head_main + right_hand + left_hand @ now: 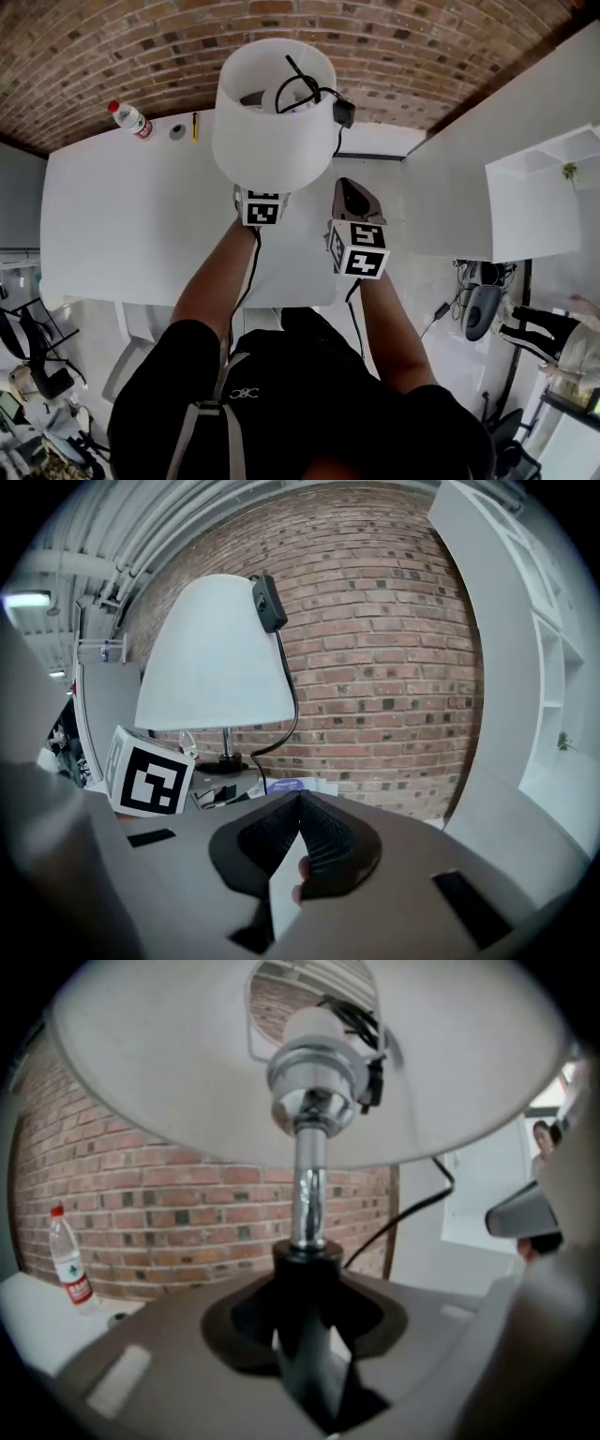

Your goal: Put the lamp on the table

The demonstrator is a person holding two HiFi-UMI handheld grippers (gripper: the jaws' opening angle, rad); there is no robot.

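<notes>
The lamp's white shade (272, 112) hangs in the air over the far part of the white table (122, 216). My left gripper (261, 199) is just under the shade. In the left gripper view that gripper (305, 1335) is shut on the black foot of the lamp's chrome stem (309, 1194). The black cord's switch (343, 112) lies over the shade's rim. My right gripper (349, 187) is beside the lamp on its right, apart from it. Its ribbed pads (323, 832) meet at the tip, and I see nothing gripped between them. The shade (220, 658) fills the left of that view.
A plastic bottle with a red cap (129, 118) stands at the table's far left, near a small grey item (176, 132). A brick wall runs behind. White shelving (487, 187) is on the right, office chairs (28, 356) at lower left, a person (553, 337) at lower right.
</notes>
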